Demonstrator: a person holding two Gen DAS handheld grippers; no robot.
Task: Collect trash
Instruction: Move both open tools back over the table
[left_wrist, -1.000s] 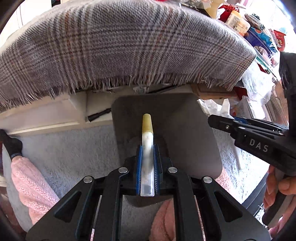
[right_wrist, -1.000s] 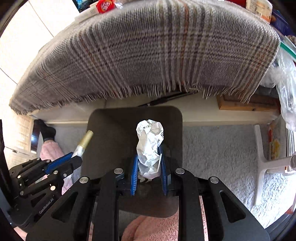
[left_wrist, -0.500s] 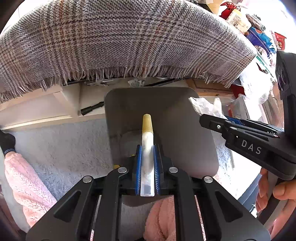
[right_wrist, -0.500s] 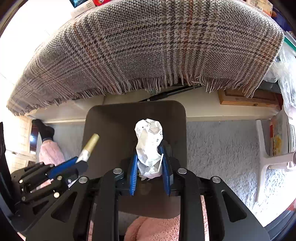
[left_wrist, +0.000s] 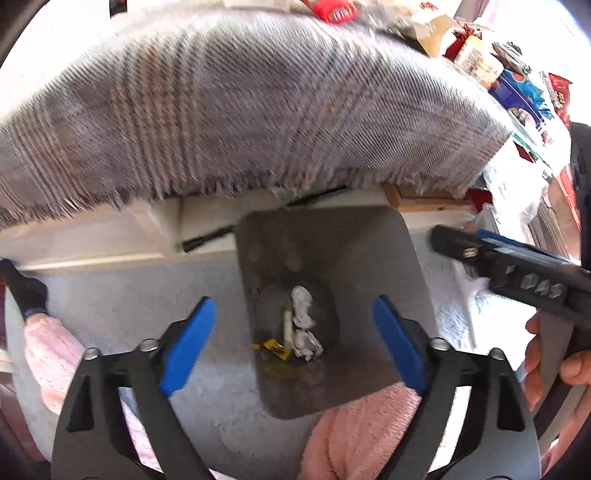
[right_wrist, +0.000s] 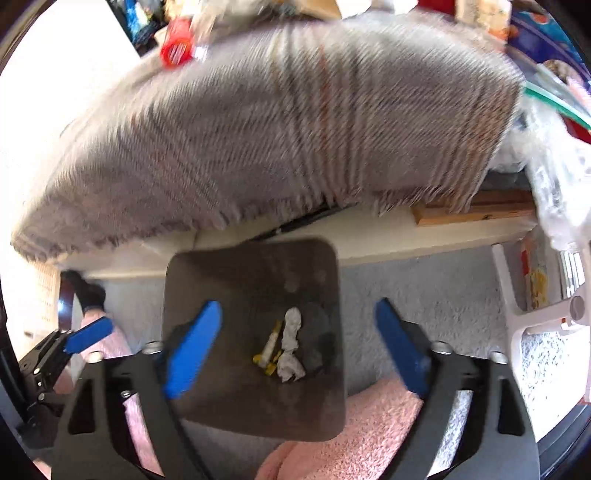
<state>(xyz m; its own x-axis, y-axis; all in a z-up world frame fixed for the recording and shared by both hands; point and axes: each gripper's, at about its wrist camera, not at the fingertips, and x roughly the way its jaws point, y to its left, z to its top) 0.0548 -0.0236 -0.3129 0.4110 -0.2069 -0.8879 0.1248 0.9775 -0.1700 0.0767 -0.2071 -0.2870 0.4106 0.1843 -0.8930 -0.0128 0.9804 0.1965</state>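
Observation:
A grey square bin (left_wrist: 369, 258) stands on the carpet below both grippers; it also shows in the right wrist view (right_wrist: 207, 280). At its bottom lie a white tube with a yellow tip (left_wrist: 286, 325), crumpled white paper (left_wrist: 303, 306) and a yellow scrap (left_wrist: 271, 347). The right wrist view shows the same tube (right_wrist: 271, 341) and paper (right_wrist: 291, 328). My left gripper (left_wrist: 295, 343) is open and empty above the bin. My right gripper (right_wrist: 299, 347) is open and empty above the bin too; it shows at the right of the left wrist view (left_wrist: 517, 266).
A table draped in a grey plaid cloth (left_wrist: 240, 103) with a fringe stands behind the bin, cluttered with packets (left_wrist: 517, 92) on top. The person's pink-clad legs (left_wrist: 362, 435) flank the bin. A white chair base (right_wrist: 535, 314) stands on the carpet at right.
Both grippers have opened. The tube has dropped from the left one and the crumpled paper from the right one; both now lie at the bottom of the bin. Both views have pulled upward.

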